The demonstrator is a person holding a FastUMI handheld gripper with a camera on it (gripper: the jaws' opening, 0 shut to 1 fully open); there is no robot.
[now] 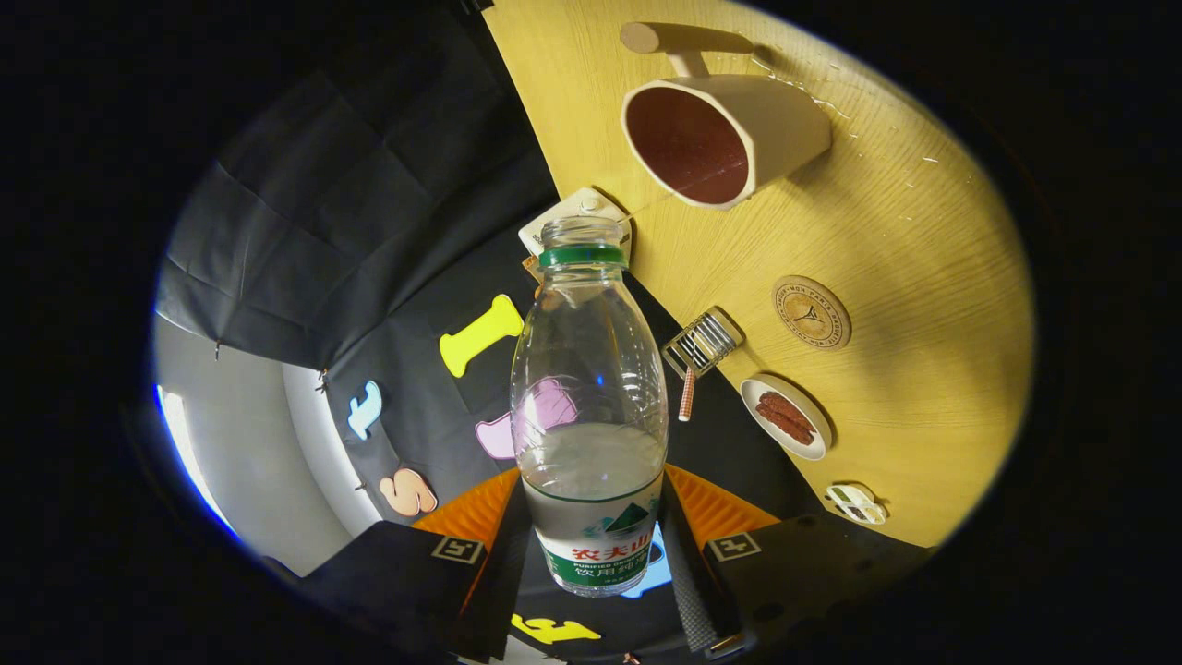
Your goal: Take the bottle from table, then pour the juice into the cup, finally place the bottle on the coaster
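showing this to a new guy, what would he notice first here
First the clear bottle, clamped between the gripper fingers, cap off, partly full. Beyond its open mouth a cream cup with a dark inside stands on the tilted-looking wooden table. The round coaster lies bare beside a small dish.

Bottle hides card partly.

Bottle: clear plastic, green neck ring, uncapped, partly filled with clear liquid, labelled base between the fingers, mouth towards the cup. Cup: cream, dark inside, handled, on the wooden table. Coaster: round, wooden, on the table near the cup.
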